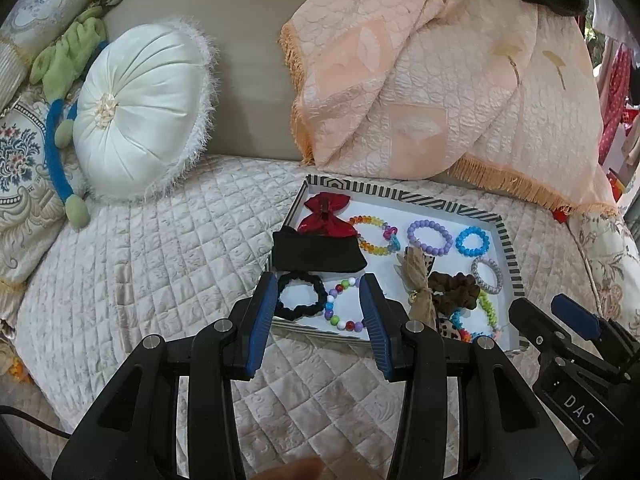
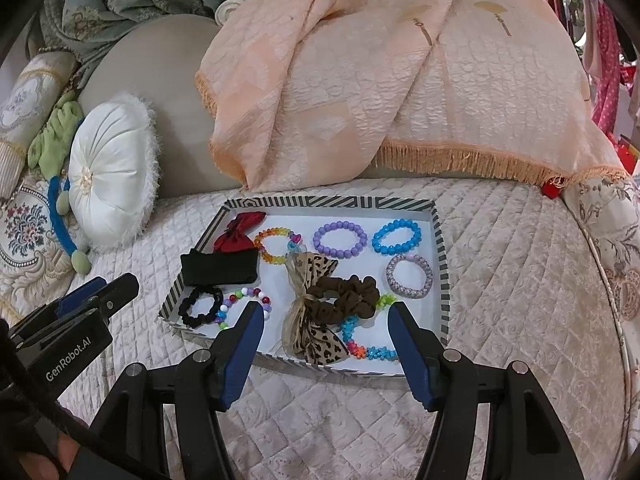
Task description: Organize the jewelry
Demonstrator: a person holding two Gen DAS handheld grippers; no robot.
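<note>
Now we are hovering both grippers, left [image 1: 320, 308] and right [image 2: 326, 328], wide open and holding nothing, at the near edge of the tray [image 2: 332, 203]. Jewelry is lying inside it; next we are likely lowering onto the scrunchie [image 2: 344, 300] near its centre.
</note>
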